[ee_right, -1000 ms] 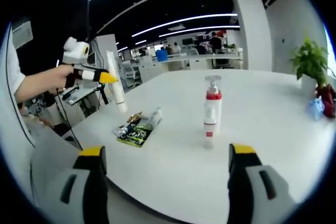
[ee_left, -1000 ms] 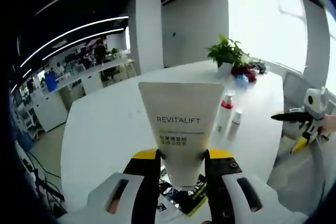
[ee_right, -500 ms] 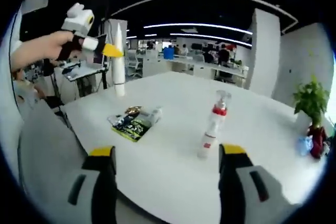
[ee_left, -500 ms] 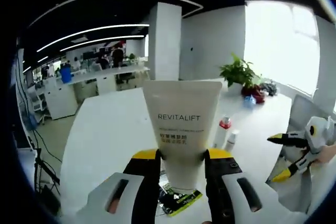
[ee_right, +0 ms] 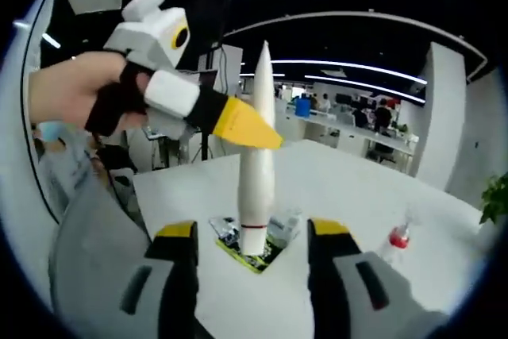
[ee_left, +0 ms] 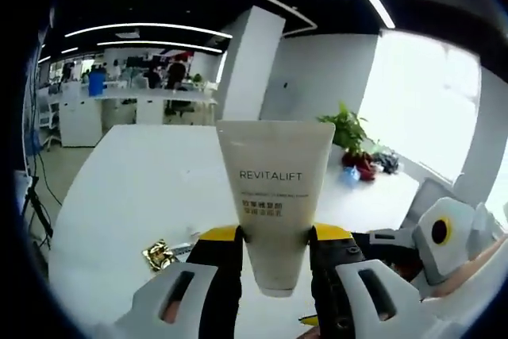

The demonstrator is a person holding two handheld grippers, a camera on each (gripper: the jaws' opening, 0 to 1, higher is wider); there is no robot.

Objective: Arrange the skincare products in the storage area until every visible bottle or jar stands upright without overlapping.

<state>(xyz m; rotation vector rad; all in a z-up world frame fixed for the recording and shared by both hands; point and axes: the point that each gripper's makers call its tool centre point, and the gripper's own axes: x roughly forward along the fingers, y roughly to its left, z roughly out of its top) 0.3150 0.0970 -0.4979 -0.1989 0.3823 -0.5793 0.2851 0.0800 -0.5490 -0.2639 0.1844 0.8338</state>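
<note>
Our left gripper (ee_left: 274, 256) sits at the bottom centre of the left gripper view, its yellow-tipped jaws pinching a cream tube (ee_left: 275, 196) printed REVITALIFT. We see the tube upright in the frame, flat crimped end at the top, cap end down between the jaws. Behind it the white table (ee_left: 135, 196) spreads across the middle of the frame. A small gold wrapper (ee_left: 159, 255) lies on it at lower left, just left of the jaw. A green potted plant (ee_left: 343, 129) stands right of centre, near the table's far edge, with red and blue items beside it. At the lower right edge we see the right gripper (ee_left: 397, 245), close to the left one.

Turning to the right gripper view, our right gripper (ee_right: 248, 232) rises from the bottom with its jaws spread apart, nothing between the pads. The tube (ee_right: 255, 148) shows edge-on in the centre of the frame, a slim white spike with its cap end low, just above the gap between the jaws. The left gripper (ee_right: 254, 132) comes in from the upper left, held by a hand (ee_right: 75, 101), its yellow tip clamped on the tube's upper half. Behind the tube's base, a dark green packet (ee_right: 246, 245) and a pale bottle (ee_right: 284, 226) lie flat on the table (ee_right: 349, 196). At lower right, a red-collared pump bottle (ee_right: 398, 236) stands upright, well apart from the packet.
</note>
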